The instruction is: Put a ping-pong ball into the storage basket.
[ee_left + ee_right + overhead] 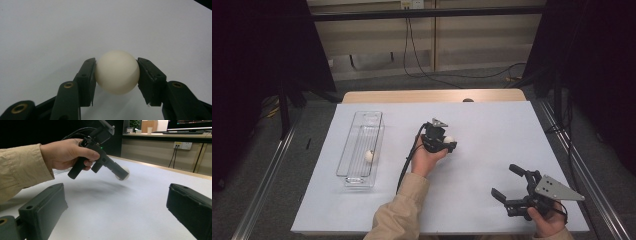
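A cream-white ball point(117, 72) sits squeezed between the two black jaws of my left gripper point(116, 75), held just above the white table sheet. In the high view that left gripper point(448, 142) hangs over the middle of the table with the ball point(448, 139) at its tip. The right gripper view shows it from the side, ball point(124, 174) clamped and lifted off the surface. My right gripper point(504, 182) rests near the front right of the table, jaws wide apart with nothing between them. A second white ball point(369, 156) lies inside the clear tray point(346, 150).
The long clear plastic tray stands on the left part of the white sheet point(492, 125). A cable point(404, 167) trails from the left gripper along the sleeve. Metal rails run along both sides of the table; dark curtains hang beyond.
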Action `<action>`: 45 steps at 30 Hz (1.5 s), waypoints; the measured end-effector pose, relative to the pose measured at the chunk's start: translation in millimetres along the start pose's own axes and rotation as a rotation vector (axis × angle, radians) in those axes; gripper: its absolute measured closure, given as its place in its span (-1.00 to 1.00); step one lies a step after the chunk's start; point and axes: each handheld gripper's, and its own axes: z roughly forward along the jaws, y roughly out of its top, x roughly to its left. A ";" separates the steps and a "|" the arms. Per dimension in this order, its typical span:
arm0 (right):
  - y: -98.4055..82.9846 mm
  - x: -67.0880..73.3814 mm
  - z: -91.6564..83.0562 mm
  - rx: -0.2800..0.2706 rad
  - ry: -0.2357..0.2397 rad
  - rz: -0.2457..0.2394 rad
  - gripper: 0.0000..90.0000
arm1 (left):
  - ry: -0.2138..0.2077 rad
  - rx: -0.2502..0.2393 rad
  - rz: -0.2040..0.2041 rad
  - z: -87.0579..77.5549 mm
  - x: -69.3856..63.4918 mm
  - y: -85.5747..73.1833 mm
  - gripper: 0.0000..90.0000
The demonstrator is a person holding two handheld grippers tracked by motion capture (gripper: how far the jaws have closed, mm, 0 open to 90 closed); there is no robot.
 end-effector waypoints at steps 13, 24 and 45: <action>-0.1 0.0 0.5 -0.001 0.001 -0.002 -0.96 | -0.003 0.018 0.002 -8.6 4.5 -2.5 0.14; -0.2 0.1 0.0 0.002 0.001 -0.008 -0.96 | -0.001 0.017 -0.008 -17.0 9.1 -5.3 0.14; -0.4 -0.4 -0.3 0.004 -0.002 -0.010 -0.96 | 0.002 0.031 -0.027 -24.8 16.1 -8.4 0.14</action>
